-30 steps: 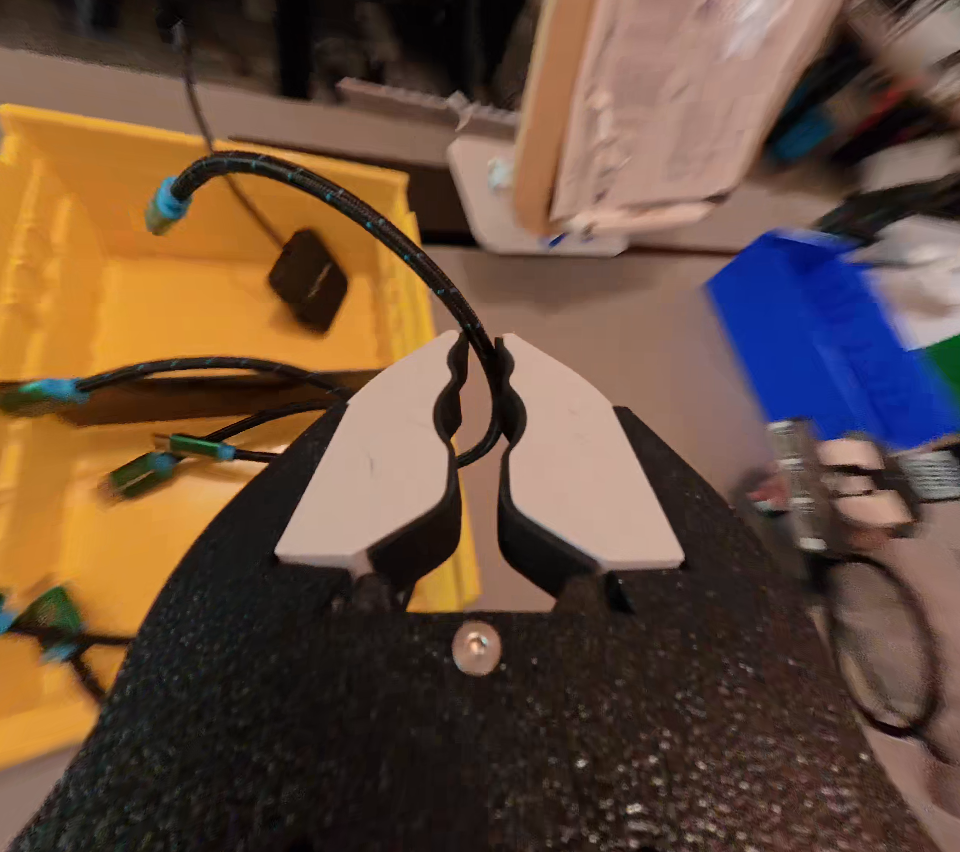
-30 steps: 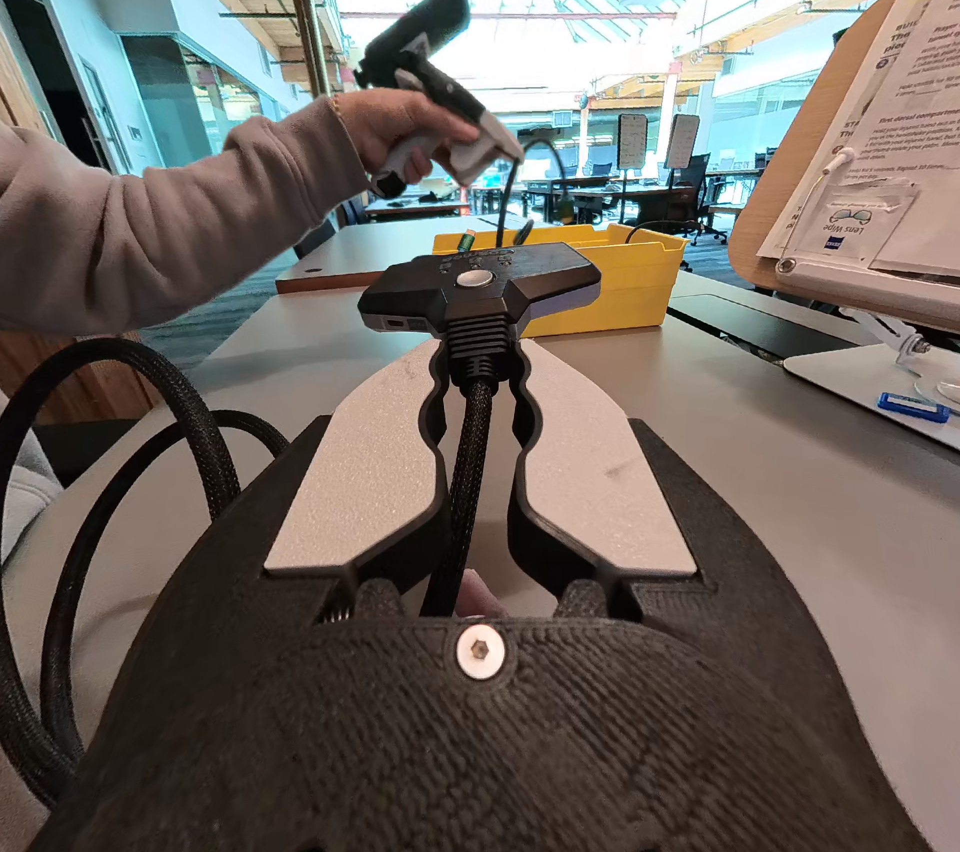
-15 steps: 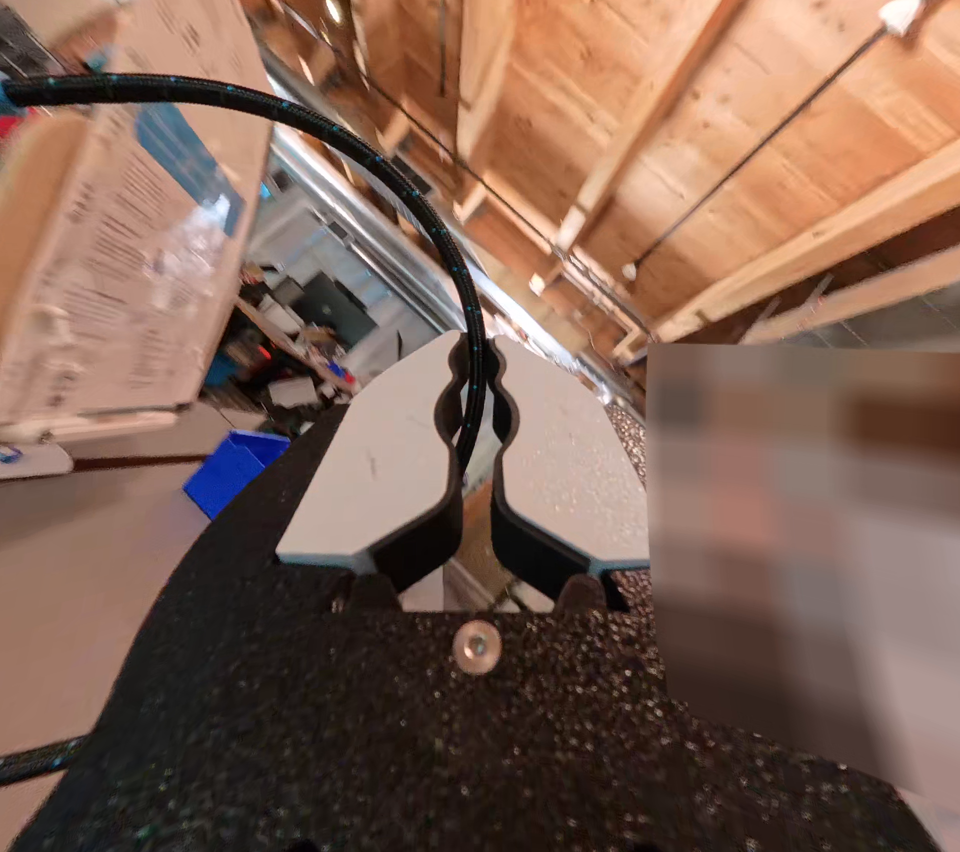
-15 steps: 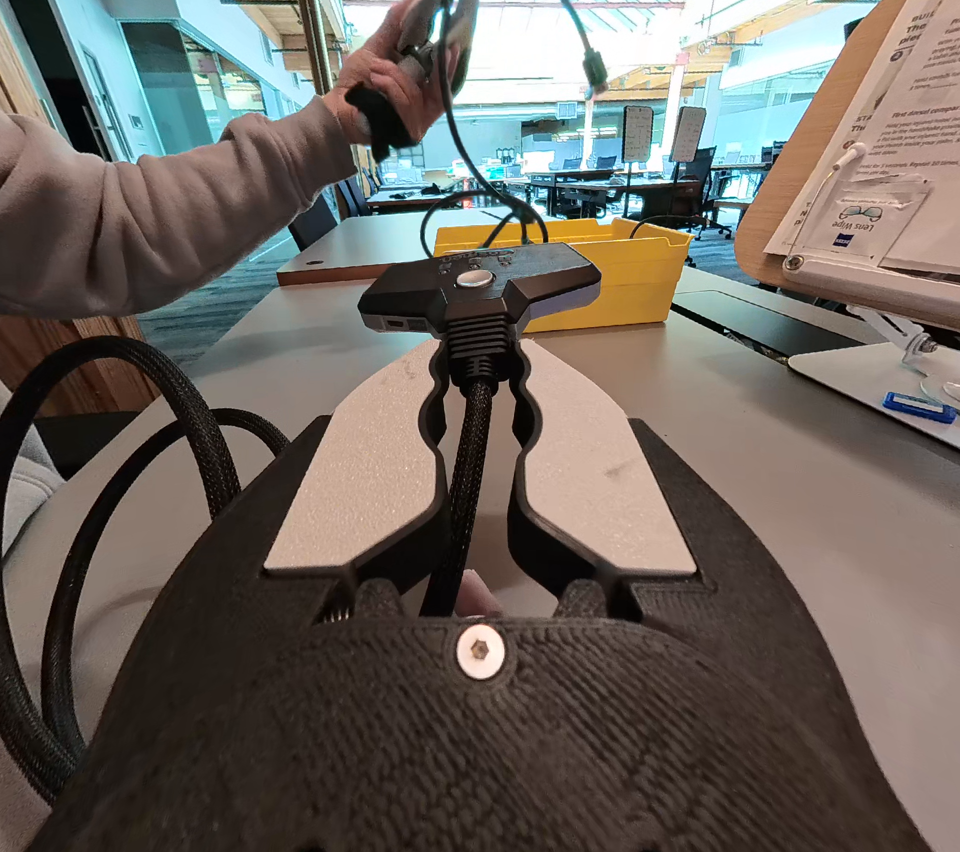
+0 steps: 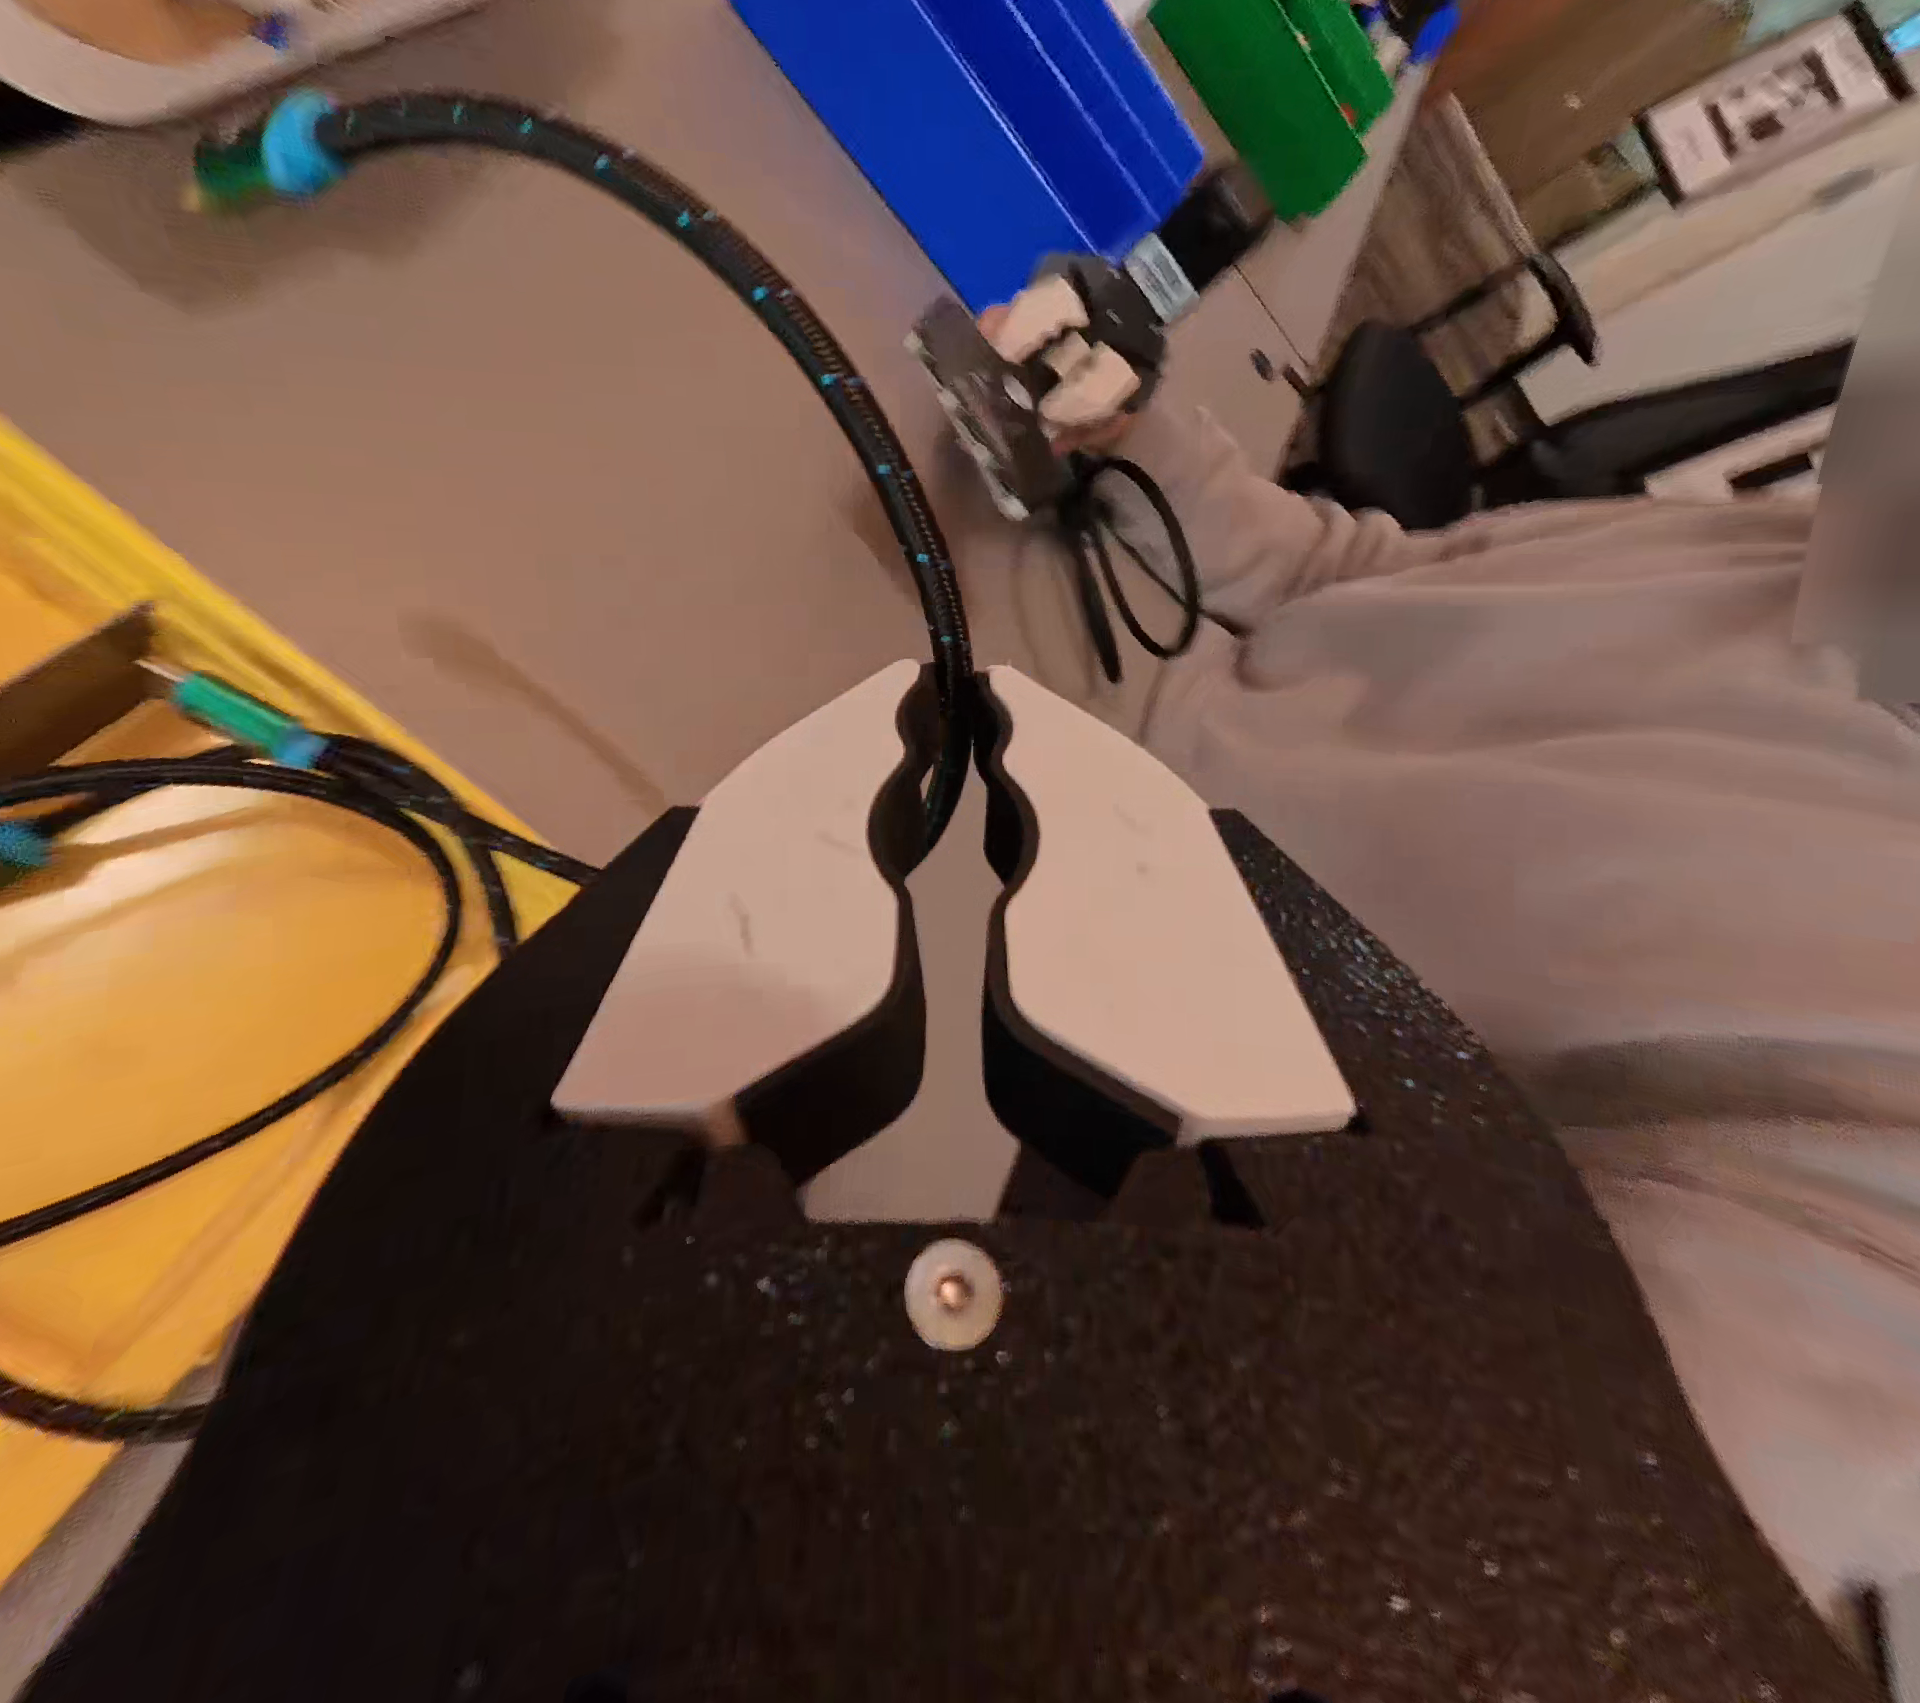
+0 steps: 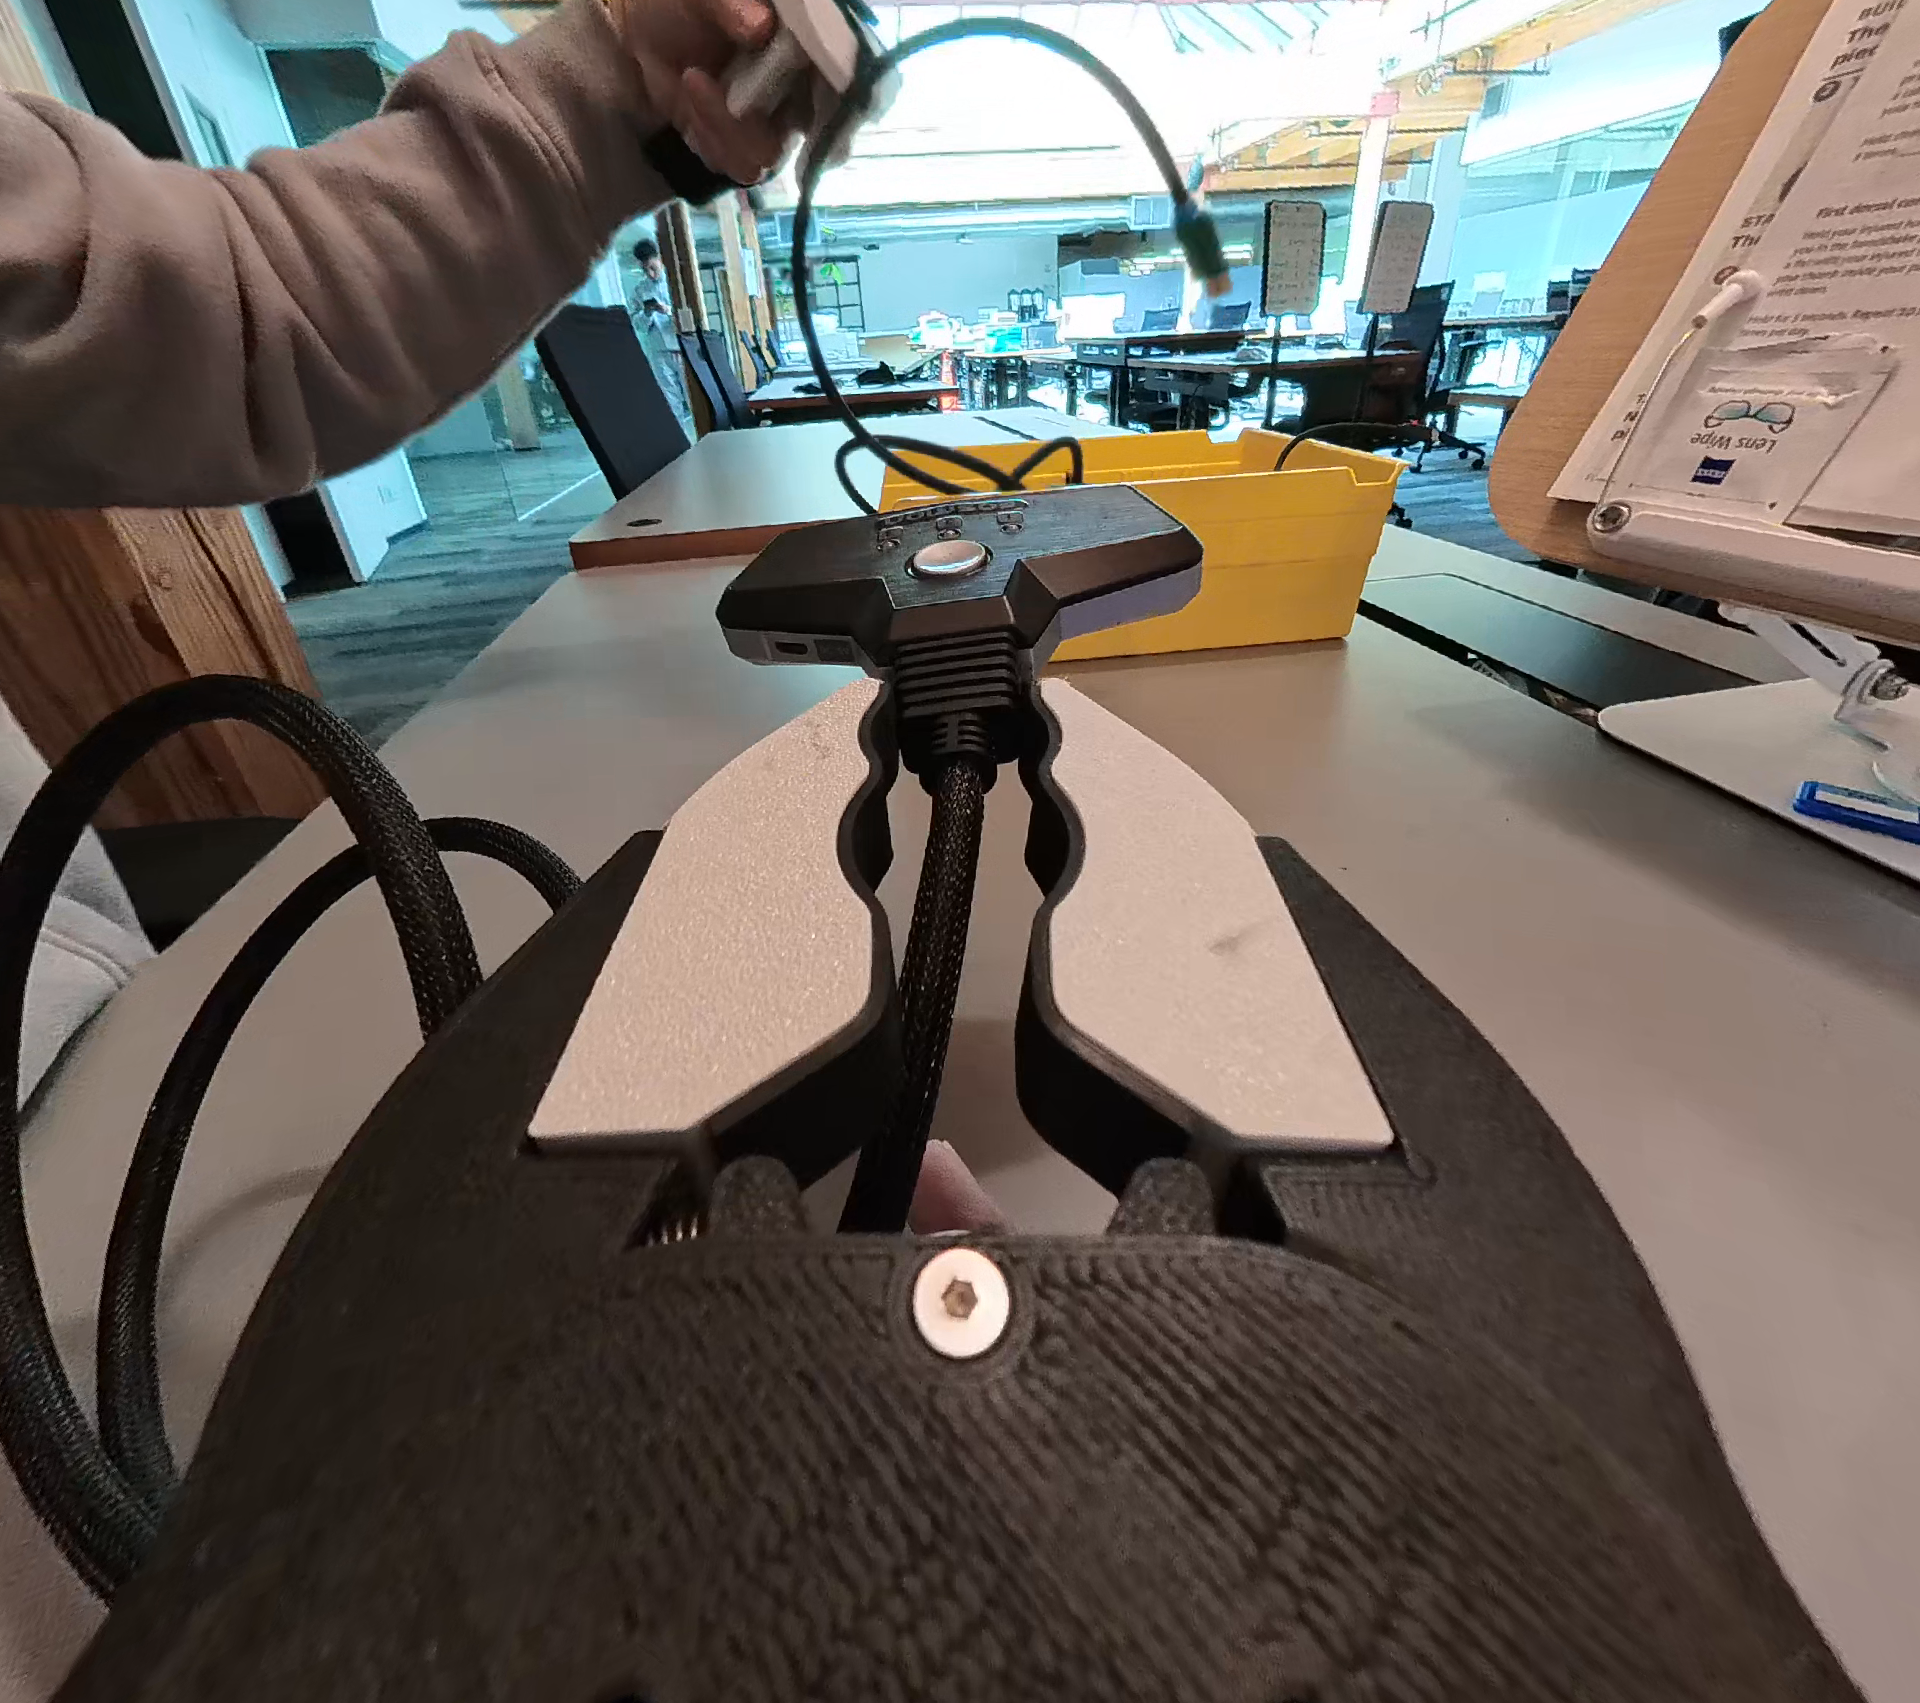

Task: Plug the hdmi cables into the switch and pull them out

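Note:
My left gripper [image 5: 951, 692] is shut on a black braided HDMI cable [image 5: 790, 323] and holds it in the air; the cable arcs away to a green and blue plug [image 5: 265, 147] that hangs free. In the right wrist view the left gripper [image 6: 831, 32] is raised high over the table with the cable [image 6: 1039, 43] looping down to its plug [image 6: 1205, 251]. My right gripper [image 6: 961, 708] is shut on the ribbed neck of the black HDMI switch [image 6: 961, 562], held level above the grey table [image 6: 1455, 874]. The switch's thick braided lead [image 6: 935, 926] runs back between the fingers.
A yellow bin [image 5: 156, 978] [image 6: 1247, 531] holds more cables with green plugs [image 5: 234, 718]. A blue bin [image 5: 935, 43] and a green bin [image 5: 1278, 43] stand further off. A wooden board with papers on a stand [image 6: 1714, 251] is at the right.
My left gripper has swung up and round with the cable, pulling its plug end out of the yellow bin into the air. My right gripper and the switch have stayed still.

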A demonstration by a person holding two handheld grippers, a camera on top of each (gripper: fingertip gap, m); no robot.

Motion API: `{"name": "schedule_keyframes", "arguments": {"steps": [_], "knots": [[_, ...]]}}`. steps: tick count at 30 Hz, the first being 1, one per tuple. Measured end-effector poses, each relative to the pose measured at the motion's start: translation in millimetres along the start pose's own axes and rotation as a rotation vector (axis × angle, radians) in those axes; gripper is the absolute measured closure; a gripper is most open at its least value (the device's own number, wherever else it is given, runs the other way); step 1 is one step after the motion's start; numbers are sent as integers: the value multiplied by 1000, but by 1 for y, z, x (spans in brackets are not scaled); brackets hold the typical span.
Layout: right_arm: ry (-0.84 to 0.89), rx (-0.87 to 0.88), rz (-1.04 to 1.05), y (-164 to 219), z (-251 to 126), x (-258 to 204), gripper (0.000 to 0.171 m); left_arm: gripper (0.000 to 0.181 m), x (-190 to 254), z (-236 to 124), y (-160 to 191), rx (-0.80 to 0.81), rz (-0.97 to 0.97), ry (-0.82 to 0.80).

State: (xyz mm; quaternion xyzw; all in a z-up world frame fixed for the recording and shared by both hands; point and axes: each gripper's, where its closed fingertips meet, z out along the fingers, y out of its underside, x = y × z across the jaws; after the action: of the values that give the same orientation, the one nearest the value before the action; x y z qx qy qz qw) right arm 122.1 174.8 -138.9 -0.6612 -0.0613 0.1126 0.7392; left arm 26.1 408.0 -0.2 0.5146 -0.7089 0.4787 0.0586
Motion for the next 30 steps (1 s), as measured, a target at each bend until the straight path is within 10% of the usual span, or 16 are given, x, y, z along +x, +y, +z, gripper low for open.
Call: {"name": "schedule_keyframes", "arguments": {"steps": [12,20,30], "knots": [[-8,-10,4,1,1,0,149,175,63,-6,77,-454,367,147],[-10,-7,-2,1,1,-1,149,176,20,-19,141,-726,12,86],[-9,10,9,-1,-1,0,149,175,98,23,105,-359,527,353]]}}
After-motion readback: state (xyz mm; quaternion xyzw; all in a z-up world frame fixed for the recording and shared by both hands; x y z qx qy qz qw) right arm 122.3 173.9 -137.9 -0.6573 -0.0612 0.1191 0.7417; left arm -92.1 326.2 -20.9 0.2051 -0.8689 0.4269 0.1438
